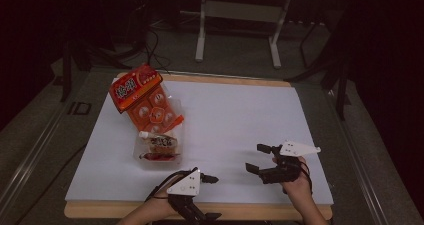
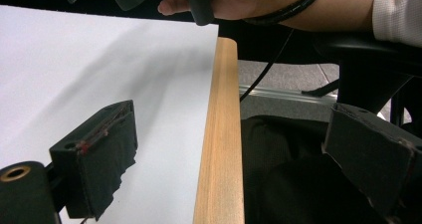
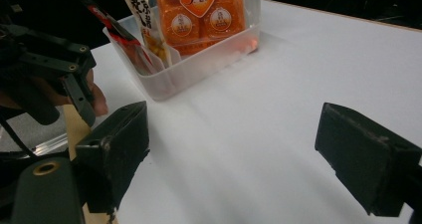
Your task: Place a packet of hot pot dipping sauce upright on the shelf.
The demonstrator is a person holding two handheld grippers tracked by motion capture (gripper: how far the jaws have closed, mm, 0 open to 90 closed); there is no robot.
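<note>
Clear plastic was what you had to reach: the snack tub sat toward the left edge of the white tabletop, its long axis running from the near edge toward the far one. Orange snack packs stood packed in its far half, a larger orange bag leaned over them at the far end, and a pale sachet with a red-ended packet lay in the near half.

Your left gripper was at the near edge, just beside the tub's near right corner and clearly the closer of the two. It was turned sideways, though: in the left gripper view its jaws stood wide apart over the wooden lip of the tabletop, aimed along the near edge at your right hand, not at the tub. It held nothing.

Your right gripper was further along the near edge toward the right, well apart from the tub, also spread open and empty. Yet it faced the tub squarely, meeting its long side wall, with the sachet nearest.

So I judged the choice as this: the left had the shorter reach but needed a turn toward the far-left; the right had the line already.
</note>
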